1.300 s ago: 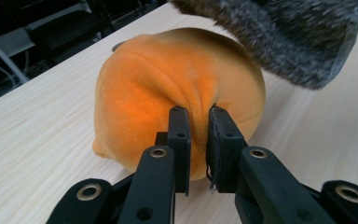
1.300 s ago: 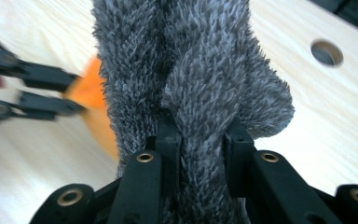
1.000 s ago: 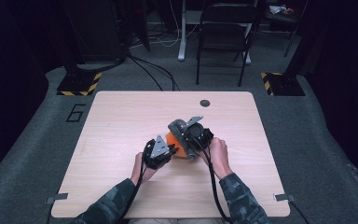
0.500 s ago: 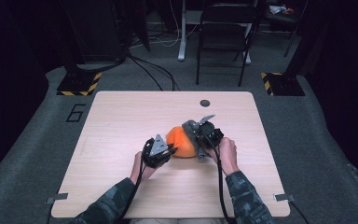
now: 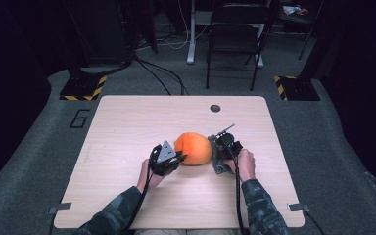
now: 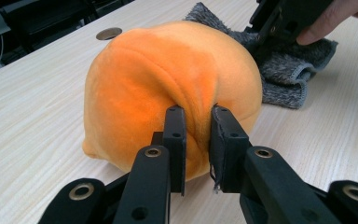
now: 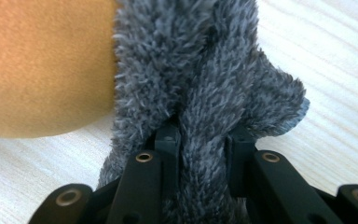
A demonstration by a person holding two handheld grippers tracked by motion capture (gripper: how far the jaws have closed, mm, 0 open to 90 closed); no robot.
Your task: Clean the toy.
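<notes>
An orange plush toy (image 5: 193, 147) lies on the wooden table (image 5: 127, 127) between my two grippers. My left gripper (image 5: 180, 157) meets it from the left, and in the left gripper view the left gripper (image 6: 196, 135) is shut on a pinched fold of the orange plush toy (image 6: 168, 70). A grey fuzzy cloth (image 5: 219, 164) lies bunched on the table against the toy's right side. My right gripper (image 7: 200, 140) is shut on a thick fold of the grey fuzzy cloth (image 7: 205, 70), with the plush toy (image 7: 42, 60) just to its left.
A round dark grommet (image 5: 215, 108) sits in the table near the far edge. A black chair (image 5: 235, 39) and cables stand on the floor beyond the table. The person's forearms come in over the near edge.
The right gripper has carried the grey cloth down and to the right, from on top of the toy to the table beside it, uncovering the orange toy. The left gripper has kept still.
</notes>
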